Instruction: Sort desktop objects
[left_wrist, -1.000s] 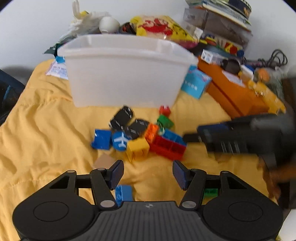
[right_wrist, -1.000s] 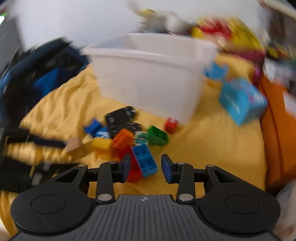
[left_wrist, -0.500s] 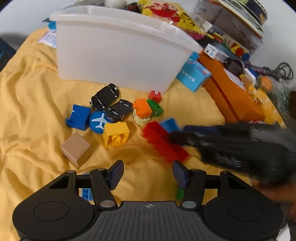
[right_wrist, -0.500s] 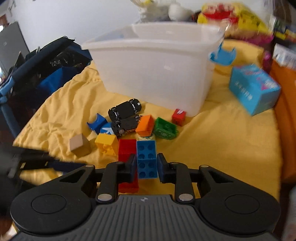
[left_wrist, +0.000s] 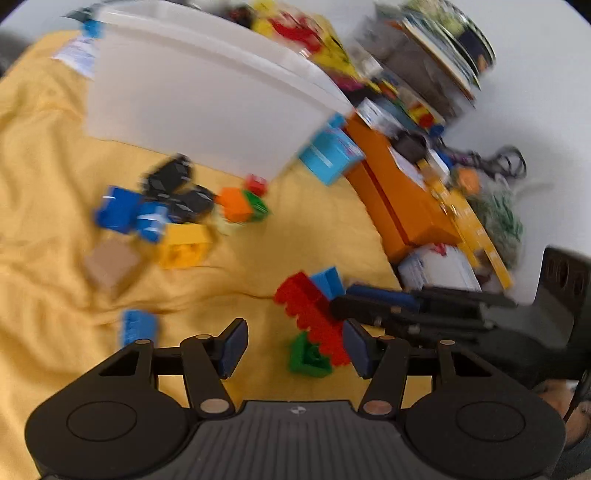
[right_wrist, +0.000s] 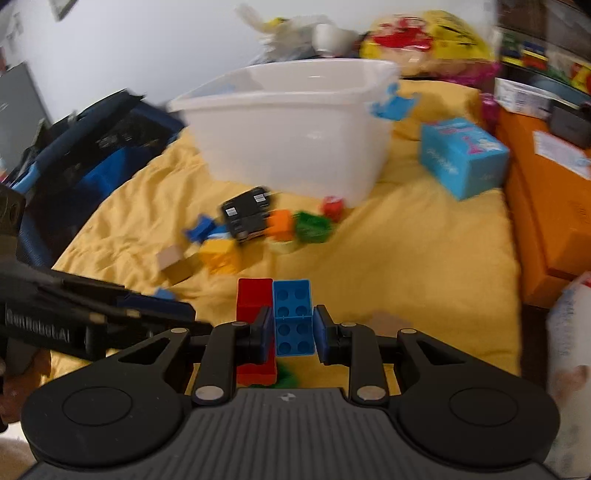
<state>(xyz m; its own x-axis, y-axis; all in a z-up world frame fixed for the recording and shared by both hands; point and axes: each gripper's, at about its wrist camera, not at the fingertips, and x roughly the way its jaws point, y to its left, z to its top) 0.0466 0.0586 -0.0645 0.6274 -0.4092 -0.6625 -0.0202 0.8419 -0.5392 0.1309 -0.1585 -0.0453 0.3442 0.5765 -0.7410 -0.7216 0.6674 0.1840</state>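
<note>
My right gripper (right_wrist: 291, 330) is shut on a blue brick (right_wrist: 293, 317) joined to a long red brick (right_wrist: 253, 328), lifted off the yellow cloth. In the left wrist view the red brick (left_wrist: 312, 314) and blue brick (left_wrist: 327, 282) hang from the right gripper (left_wrist: 343, 308). My left gripper (left_wrist: 291, 347) is open and empty, with a green brick (left_wrist: 308, 356) between its fingers on the cloth. A white bin (right_wrist: 291, 122) stands behind a pile of loose bricks and two black toy cars (right_wrist: 247, 214).
A yellow cloth (right_wrist: 424, 277) covers the surface. A light blue box (right_wrist: 463, 155) and an orange box (right_wrist: 550, 206) lie right. A dark blue bag (right_wrist: 85, 155) lies left. A small blue brick (left_wrist: 136, 326) and tan block (left_wrist: 110, 266) lie left of my left gripper.
My right gripper closed on the blue brick and lifted it, with the red brick, back from the pile. My left gripper shifted right; the green brick now lies between its fingers.
</note>
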